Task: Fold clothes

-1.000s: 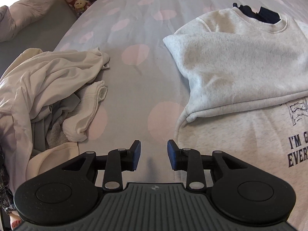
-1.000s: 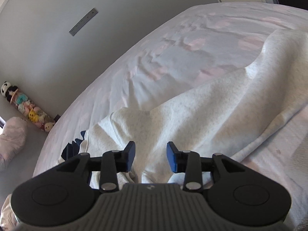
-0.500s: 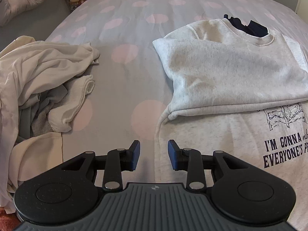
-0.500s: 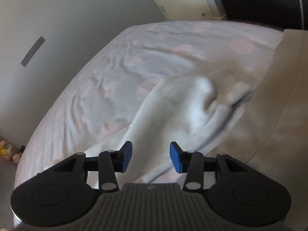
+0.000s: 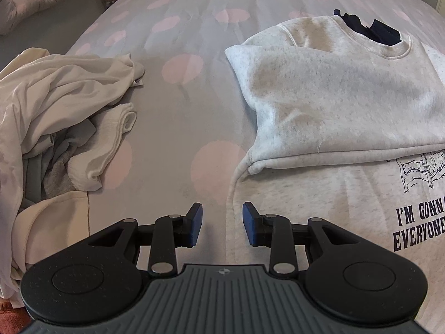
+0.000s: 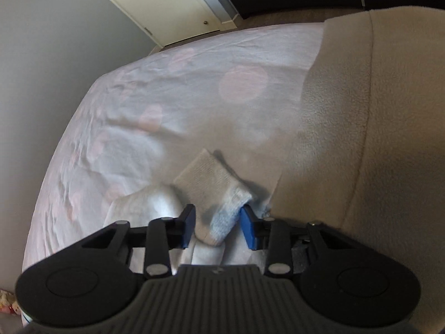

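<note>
A light grey sweatshirt [image 5: 342, 103] with black lettering lies on the bed at the right of the left wrist view, its left sleeve folded across the chest. My left gripper [image 5: 222, 224] hovers open above the sweatshirt's left side edge, holding nothing. In the right wrist view the sweatshirt's other sleeve [image 6: 144, 206] ends in a ribbed cuff [image 6: 211, 178]. That cuff sits between the blue pads of my right gripper [image 6: 217, 226], whose jaws stand apart around it without squeezing. The picture there is blurred.
A heap of cream and grey clothes [image 5: 47, 117] lies on the left of the spotted bedspread [image 5: 178, 41]. A dark garment [image 5: 370, 29] shows beyond the collar. Beige fabric [image 6: 375, 128] fills the right of the right wrist view; a wall and door [image 6: 167, 5] stand behind the bed.
My right gripper swung from the sweatshirt body out to the far sleeve end, and the cuff now lies between its fingers. The left gripper shifted slightly over the sweatshirt's left edge, staying open.
</note>
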`<state>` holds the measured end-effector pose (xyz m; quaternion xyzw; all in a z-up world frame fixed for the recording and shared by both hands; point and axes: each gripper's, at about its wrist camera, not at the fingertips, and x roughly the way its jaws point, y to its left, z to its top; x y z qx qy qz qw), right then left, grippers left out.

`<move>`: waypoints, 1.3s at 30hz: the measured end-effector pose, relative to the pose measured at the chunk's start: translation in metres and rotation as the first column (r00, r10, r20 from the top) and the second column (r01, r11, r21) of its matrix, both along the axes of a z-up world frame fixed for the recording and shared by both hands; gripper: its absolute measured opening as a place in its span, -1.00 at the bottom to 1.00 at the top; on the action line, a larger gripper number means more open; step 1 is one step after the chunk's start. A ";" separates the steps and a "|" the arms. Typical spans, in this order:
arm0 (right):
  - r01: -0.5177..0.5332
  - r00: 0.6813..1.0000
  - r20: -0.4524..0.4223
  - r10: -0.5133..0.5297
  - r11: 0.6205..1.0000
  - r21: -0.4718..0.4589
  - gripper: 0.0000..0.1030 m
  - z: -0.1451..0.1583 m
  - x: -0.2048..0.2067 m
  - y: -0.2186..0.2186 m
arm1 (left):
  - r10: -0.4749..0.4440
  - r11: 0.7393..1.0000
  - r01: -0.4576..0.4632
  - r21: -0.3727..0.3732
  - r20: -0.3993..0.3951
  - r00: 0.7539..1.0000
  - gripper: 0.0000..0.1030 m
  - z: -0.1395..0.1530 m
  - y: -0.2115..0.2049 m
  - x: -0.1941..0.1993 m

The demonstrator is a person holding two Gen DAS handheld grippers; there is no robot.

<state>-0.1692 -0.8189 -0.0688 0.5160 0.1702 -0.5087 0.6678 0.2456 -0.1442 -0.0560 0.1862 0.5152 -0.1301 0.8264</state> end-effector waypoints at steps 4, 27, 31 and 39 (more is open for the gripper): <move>0.000 1.000 -0.015 0.000 1.000 -0.005 -0.72 -0.002 0.001 -0.004 | -0.016 1.000 0.016 0.000 -0.015 1.000 -0.42 -0.003 -0.008 0.001; -0.159 0.984 0.012 0.178 0.908 -0.388 -0.81 0.215 0.060 0.069 | -0.034 0.994 0.034 -0.109 0.005 0.999 -0.42 0.033 0.021 -0.004; -0.247 0.953 0.036 0.302 0.837 -0.488 -0.81 0.274 0.107 0.116 | -0.078 0.988 0.082 -0.131 0.032 0.996 -0.42 0.039 0.021 -0.007; -0.447 0.822 0.024 0.569 0.671 -0.592 -0.81 0.339 0.211 0.231 | -0.127 0.969 0.141 -0.205 0.080 0.989 -0.42 0.056 0.017 -0.010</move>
